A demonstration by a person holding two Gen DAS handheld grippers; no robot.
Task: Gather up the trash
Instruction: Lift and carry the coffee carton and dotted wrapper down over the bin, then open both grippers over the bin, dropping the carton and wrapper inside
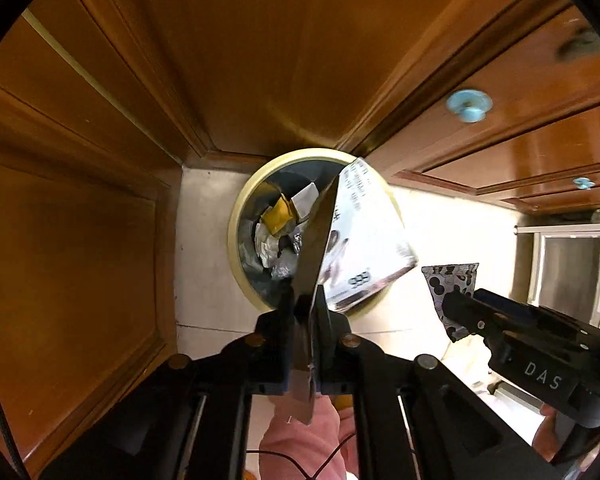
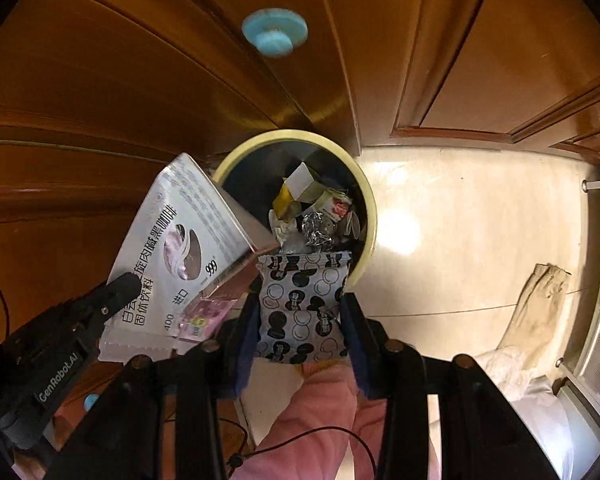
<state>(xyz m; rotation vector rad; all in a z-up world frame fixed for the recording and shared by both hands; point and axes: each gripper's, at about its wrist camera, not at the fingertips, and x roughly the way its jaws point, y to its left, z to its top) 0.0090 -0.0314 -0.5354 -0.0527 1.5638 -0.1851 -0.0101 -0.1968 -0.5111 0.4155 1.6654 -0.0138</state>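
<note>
A round bin with a pale yellow rim (image 1: pixel 236 240) (image 2: pixel 370 208) stands on the floor against the cabinets, straight below both grippers. Crumpled wrappers and foil (image 2: pixel 312 208) lie inside it. My left gripper (image 1: pixel 306 300) (image 2: pixel 120 284) is shut on the edge of a flat white drink-mix package (image 1: pixel 364 232) (image 2: pixel 180 240), which hangs over the bin's near rim. My right gripper (image 2: pixel 301 296) (image 1: pixel 456 308) is shut on a small packet with a black mouse-head pattern (image 2: pixel 300 320) (image 1: pixel 450 280), held between its blue pads just above the rim.
Brown wooden cabinet doors with light blue knobs (image 2: pixel 274 36) (image 1: pixel 470 104) rise behind and beside the bin. Pale tile floor (image 2: pixel 460 220) spreads to the right, with a beige cloth (image 2: pixel 540 300) on it. A person's pink clothing (image 2: pixel 324 408) shows below the grippers.
</note>
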